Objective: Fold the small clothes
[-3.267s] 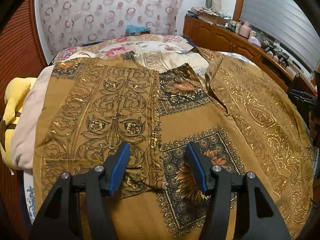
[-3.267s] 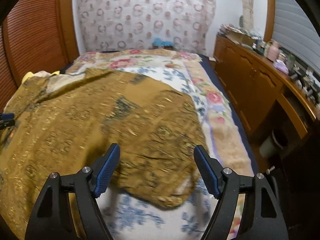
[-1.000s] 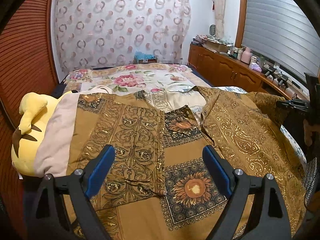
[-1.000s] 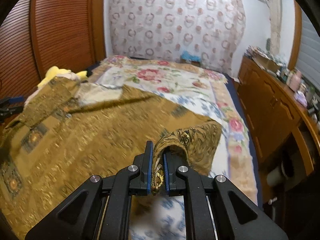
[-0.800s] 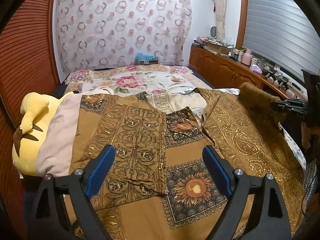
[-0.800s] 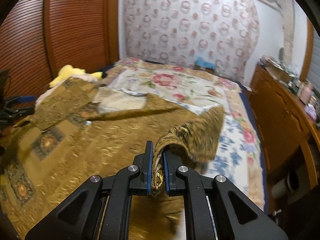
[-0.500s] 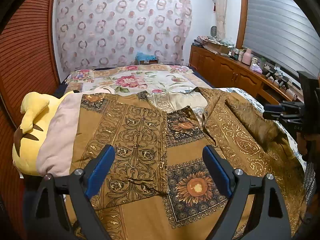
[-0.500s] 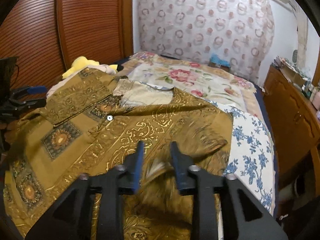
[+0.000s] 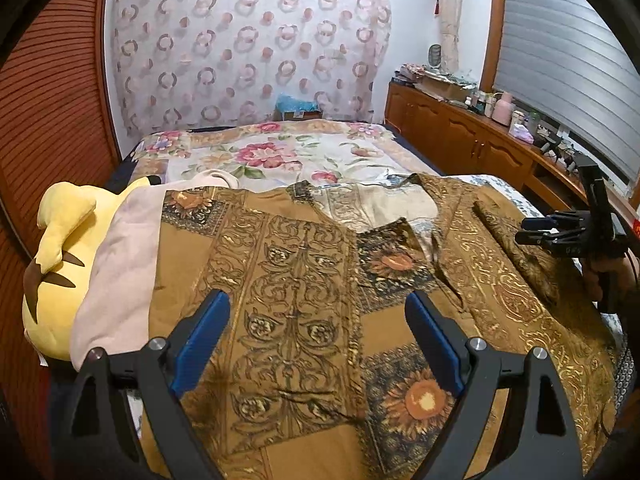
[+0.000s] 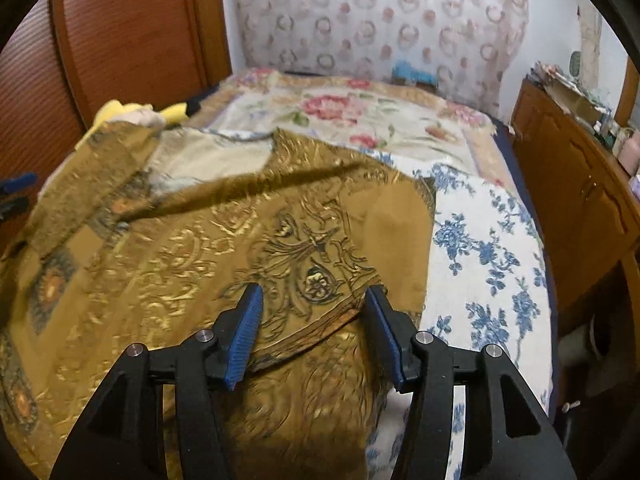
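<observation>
The right gripper (image 10: 314, 334) was opening over the shirt (image 10: 192, 248) on the bed (image 10: 492, 248), pinching nothing, its folded sleeve (image 10: 320, 264) laid inward; the left gripper (image 9: 316, 340) hovered spread wide, empty.

Dim warm indoor light, fisheye-warped edges, right view motion-blurred.

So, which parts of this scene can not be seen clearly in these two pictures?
- Near hem of the brown shirt: left wrist view, hidden by the left gripper and cut by the bottom edge.
- Shirt's left side: right wrist view, blurred.
- Pink cloth: left wrist view, partly under the shirt, so what it is stays unclear.
- Yellow plush toy: left wrist view, cut by the edge.
- Items on the wooden counter: too small.
</observation>
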Tool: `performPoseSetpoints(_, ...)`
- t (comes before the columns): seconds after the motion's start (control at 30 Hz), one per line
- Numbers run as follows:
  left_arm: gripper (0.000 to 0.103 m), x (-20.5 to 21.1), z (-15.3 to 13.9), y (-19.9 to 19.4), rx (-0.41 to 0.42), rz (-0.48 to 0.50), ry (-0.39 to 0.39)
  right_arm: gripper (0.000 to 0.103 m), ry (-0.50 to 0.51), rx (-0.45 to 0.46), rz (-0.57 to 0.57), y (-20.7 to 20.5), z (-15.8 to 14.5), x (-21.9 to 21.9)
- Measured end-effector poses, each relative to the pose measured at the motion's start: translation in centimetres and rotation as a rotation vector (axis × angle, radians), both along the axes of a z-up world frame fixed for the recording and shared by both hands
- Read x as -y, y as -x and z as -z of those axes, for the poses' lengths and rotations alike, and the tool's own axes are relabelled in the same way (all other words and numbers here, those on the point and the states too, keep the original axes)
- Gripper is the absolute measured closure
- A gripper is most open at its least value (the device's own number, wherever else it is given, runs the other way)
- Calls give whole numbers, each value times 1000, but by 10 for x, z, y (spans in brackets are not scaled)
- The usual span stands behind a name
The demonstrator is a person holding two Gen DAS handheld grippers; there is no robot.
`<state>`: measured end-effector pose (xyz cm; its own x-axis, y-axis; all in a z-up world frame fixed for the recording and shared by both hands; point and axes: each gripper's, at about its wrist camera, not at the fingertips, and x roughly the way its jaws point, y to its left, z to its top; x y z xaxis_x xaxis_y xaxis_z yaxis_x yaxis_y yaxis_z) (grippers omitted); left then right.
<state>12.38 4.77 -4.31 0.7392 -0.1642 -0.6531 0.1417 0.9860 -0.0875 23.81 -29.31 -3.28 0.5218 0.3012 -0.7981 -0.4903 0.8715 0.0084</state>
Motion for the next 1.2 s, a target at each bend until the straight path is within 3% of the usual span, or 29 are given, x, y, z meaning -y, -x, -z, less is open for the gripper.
performPoseSetpoints(0.37, 13, -10, 6, -24, -28, -11, -10, 50, 55, -15, -1, -18, 10, 11)
performPoseSetpoints(0.43, 13, -12, 7, -27, -31, -12, -8, 61, 49, -20, -29, -16, 9, 11)
performPoseSetpoints(0.5, 13, -13, 8, -29, -34, -12, -11, 81, 55, -17, -54, -13, 7, 6)
performPoseSetpoints(0.53, 13, -13, 7, -30, -34, -13, -13, 85, 49, -17, -71, -11, 5, 3)
performPoseSetpoints(0.7, 13, -20, 6, -37, -37, -25, -25, 93, -6, 2, -165, -2, -10, -24)
performPoseSetpoints(1.07, 13, -45, 5, -46, -38, -71, -31, 92, 2, 15, -277, -11, -19, -76)
performPoseSetpoints(1.2, 13, -53, 8, -51, -43, -86, -36, 65, 11, 36, -263, -16, -22, -81)
